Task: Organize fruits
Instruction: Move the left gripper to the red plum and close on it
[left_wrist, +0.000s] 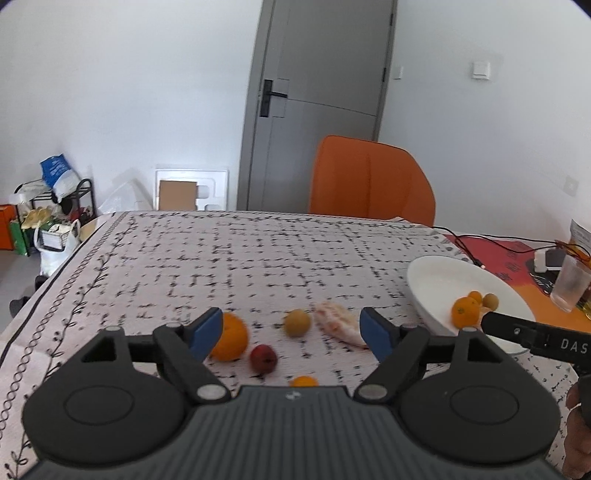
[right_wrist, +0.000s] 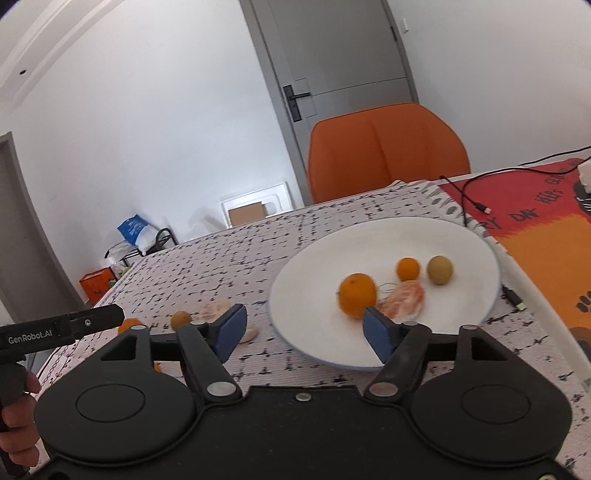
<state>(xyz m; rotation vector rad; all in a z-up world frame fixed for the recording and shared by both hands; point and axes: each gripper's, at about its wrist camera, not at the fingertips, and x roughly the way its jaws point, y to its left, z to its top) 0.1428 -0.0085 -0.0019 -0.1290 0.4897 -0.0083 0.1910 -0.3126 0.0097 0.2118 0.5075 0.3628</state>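
Left tongs (left_wrist: 291, 332) gape, empty, over loose fruit on the patterned cloth surface (left_wrist: 258, 258); small dark-red round fruit (left_wrist: 263, 359) lies dead ahead between the jaws. Right tongs (right_wrist: 304, 328) gape empty before the white plate (right_wrist: 461, 236).

Both wrist views looked low across the table toward the orange chair (left_wrist: 371, 177), sharing the white plate (right_wrist: 369, 236).

This is a room in a home. The worktop (left_wrist: 258, 251) carries a patterned cloth, an orange chair (left_wrist: 369, 177) stands behind it before a grey door (left_wrist: 317, 92), and bags fill a small rack (left_wrist: 62, 203) in the corner.
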